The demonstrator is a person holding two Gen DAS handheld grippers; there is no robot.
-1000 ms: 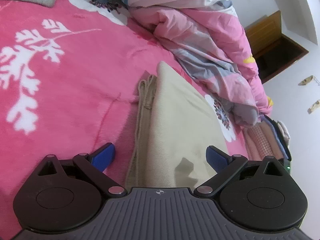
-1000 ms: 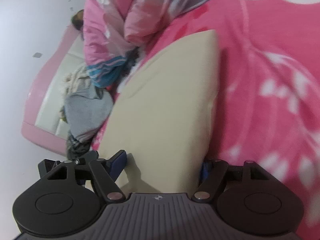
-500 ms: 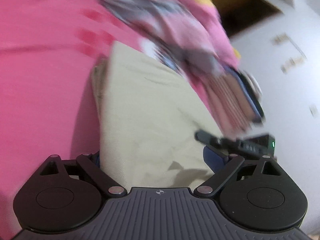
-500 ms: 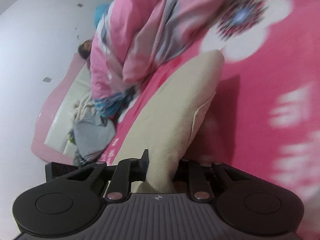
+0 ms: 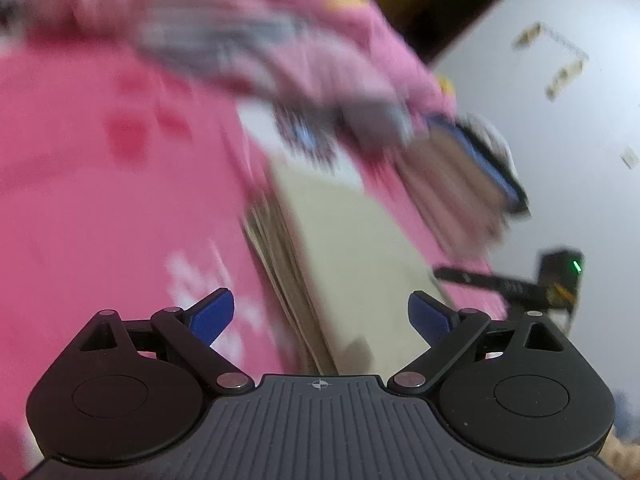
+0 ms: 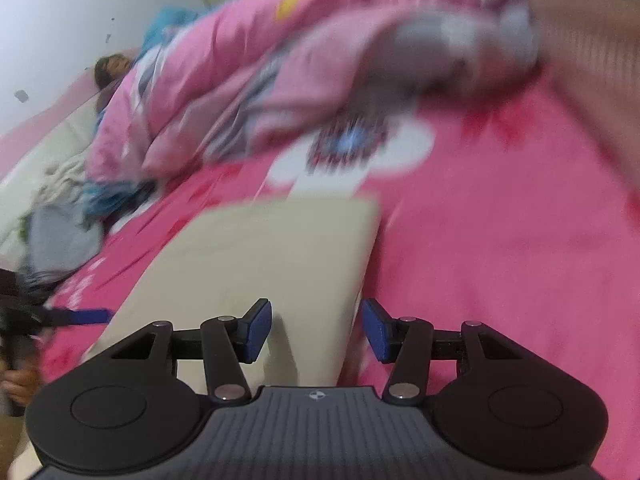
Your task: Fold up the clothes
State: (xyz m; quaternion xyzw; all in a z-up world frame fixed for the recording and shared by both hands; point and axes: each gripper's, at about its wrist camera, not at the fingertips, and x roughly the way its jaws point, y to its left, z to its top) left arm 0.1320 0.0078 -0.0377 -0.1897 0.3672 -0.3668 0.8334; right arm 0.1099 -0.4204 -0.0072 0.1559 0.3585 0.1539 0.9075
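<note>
Left tongs (image 5: 318, 314) gape above the folded beige garment (image 5: 352, 264); pink blanket (image 5: 100, 184) beneath, blurred.

No legible txt — (all blurred)

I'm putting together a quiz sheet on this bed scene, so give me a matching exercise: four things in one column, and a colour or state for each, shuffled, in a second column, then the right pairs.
Things:
1. folded garment
2. blanket
3. right gripper
4. bunched quilt

Colour or state:
A. pink and grey, heaped at the far side of the bed
B. jaws apart, pressing on nothing
C. beige, lying flat
D. bright pink with white flower prints, spread under the garment

Pairs: 1-C, 2-D, 3-B, 4-A
</note>
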